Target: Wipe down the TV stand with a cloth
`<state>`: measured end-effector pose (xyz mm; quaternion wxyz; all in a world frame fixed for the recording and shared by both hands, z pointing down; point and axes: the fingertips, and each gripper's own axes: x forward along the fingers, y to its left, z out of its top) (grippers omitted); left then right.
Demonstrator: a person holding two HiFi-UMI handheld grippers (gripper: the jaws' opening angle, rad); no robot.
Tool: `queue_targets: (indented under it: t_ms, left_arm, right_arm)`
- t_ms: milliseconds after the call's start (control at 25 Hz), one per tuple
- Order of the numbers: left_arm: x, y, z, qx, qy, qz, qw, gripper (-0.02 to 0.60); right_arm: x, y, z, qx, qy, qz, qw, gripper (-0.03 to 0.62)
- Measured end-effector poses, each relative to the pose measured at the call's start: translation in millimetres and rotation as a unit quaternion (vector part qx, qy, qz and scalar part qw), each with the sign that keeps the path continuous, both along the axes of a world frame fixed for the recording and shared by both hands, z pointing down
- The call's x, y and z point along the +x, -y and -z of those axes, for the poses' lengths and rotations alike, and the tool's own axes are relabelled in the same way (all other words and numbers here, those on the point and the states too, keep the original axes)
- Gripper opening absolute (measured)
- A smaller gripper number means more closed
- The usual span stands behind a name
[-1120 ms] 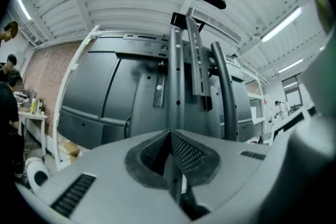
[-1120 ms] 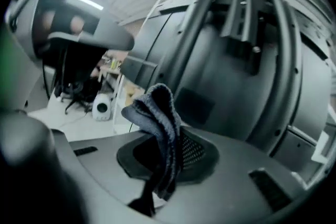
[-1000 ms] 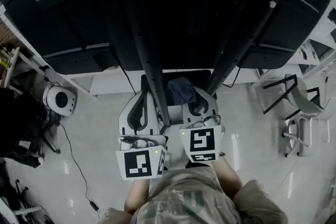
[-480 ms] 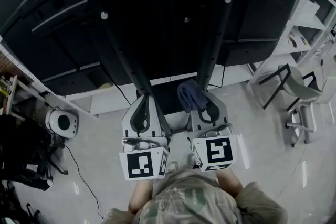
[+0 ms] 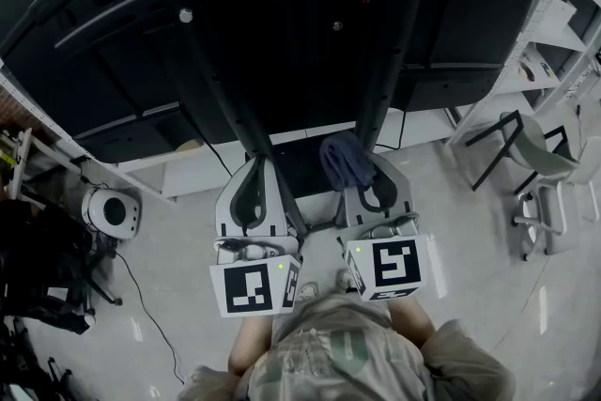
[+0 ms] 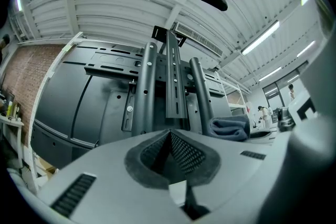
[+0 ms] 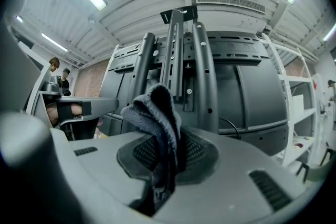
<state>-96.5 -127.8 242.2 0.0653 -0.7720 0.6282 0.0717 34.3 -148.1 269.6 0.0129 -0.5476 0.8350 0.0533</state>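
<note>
The black TV stand [image 5: 235,99] rises in front of me, its two slanted poles carrying the back of a dark screen. Its upright poles fill the left gripper view [image 6: 146,86] and the right gripper view [image 7: 205,76]. My right gripper [image 5: 362,169] is shut on a dark blue cloth [image 5: 343,160], which bulges up between the jaws [image 7: 157,113] close to the right pole's foot. My left gripper [image 5: 255,166] is held beside it near the left pole, jaws together with nothing in them [image 6: 169,134]. The cloth [image 6: 229,127] also shows at the right of the left gripper view.
A white round device [image 5: 113,211] sits on the floor at the left beside dark clutter [image 5: 38,258], with a cable [image 5: 141,296] trailing from it. A chair [image 5: 531,164] and white shelving [image 5: 554,33] stand at the right. People [image 7: 58,78] stand far off.
The head view has swung, so the stand now sits higher and more central. Both grippers stay side by side at the stand's foot; the right one, still holding the cloth, has shifted slightly right.
</note>
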Motion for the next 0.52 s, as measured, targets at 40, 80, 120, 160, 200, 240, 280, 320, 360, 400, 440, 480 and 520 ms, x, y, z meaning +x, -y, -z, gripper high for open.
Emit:
queue_targets:
  t_ms: [40,80,120,160,200,240,280,320,360,400,440,480,520]
  left_arm:
    - [-0.8,0.4,-0.1,0.000,0.000,0.001,1.0000,0.014]
    - [-1.4,1.0,-0.3,0.000,0.001,0.002,1.0000,0.015]
    - [-1.8,1.7,-0.3,0.000,0.001,0.004,1.0000,0.015]
    - [-2.0,2.4,-0.3,-0.001,0.002,0.005,1.0000,0.015]
    - [-2.0,3.2,-0.3,-0.001,0.003,0.005,1.0000,0.015]
    - [-2.0,4.0,-0.1,-0.001,0.004,0.006,1.0000,0.015]
    - [-2.1,4.8,0.0,0.000,0.005,0.007,1.0000,0.014]
    - [-2.2,5.7,0.3,0.000,0.006,0.009,0.9999,0.015]
    - [-2.2,6.6,0.6,0.001,0.007,0.010,0.9999,0.014]
    - [-1.8,7.5,1.0,0.002,0.008,0.011,0.9999,0.014]
    - [-1.2,8.4,1.4,0.002,0.009,0.012,0.9999,0.014]
    - [-0.3,9.2,1.7,0.002,0.010,0.012,0.9999,0.015]
    - [0.6,10.0,2.1,0.003,0.011,0.013,0.9999,0.015]
  right_arm:
    - [-1.2,0.5,-0.3,0.000,-0.001,0.002,1.000,0.057]
    - [-2.3,1.0,-0.8,0.000,-0.001,0.004,1.000,0.057]
    - [-3.3,1.6,-1.1,-0.001,0.000,0.006,1.000,0.057]
    - [-3.9,2.0,-1.0,-0.002,0.000,0.009,1.000,0.057]
    - [-4.2,2.3,-0.4,-0.002,0.000,0.010,1.000,0.057]
    - [-4.2,2.6,0.6,-0.001,0.000,0.012,1.000,0.057]
    - [-4.1,2.9,1.9,0.001,0.000,0.013,1.000,0.057]
    - [-4.0,3.3,3.1,0.003,0.000,0.013,1.000,0.057]
    - [-3.8,3.9,4.1,0.004,0.000,0.014,1.000,0.057]
    - [-3.5,4.5,4.8,0.005,0.000,0.015,1.000,0.057]
    - [-3.1,5.0,5.3,0.006,0.000,0.016,1.000,0.057]
    - [-2.5,5.6,5.5,0.006,0.000,0.016,1.000,0.057]
    - [-2.0,6.1,5.7,0.006,0.000,0.017,1.000,0.057]
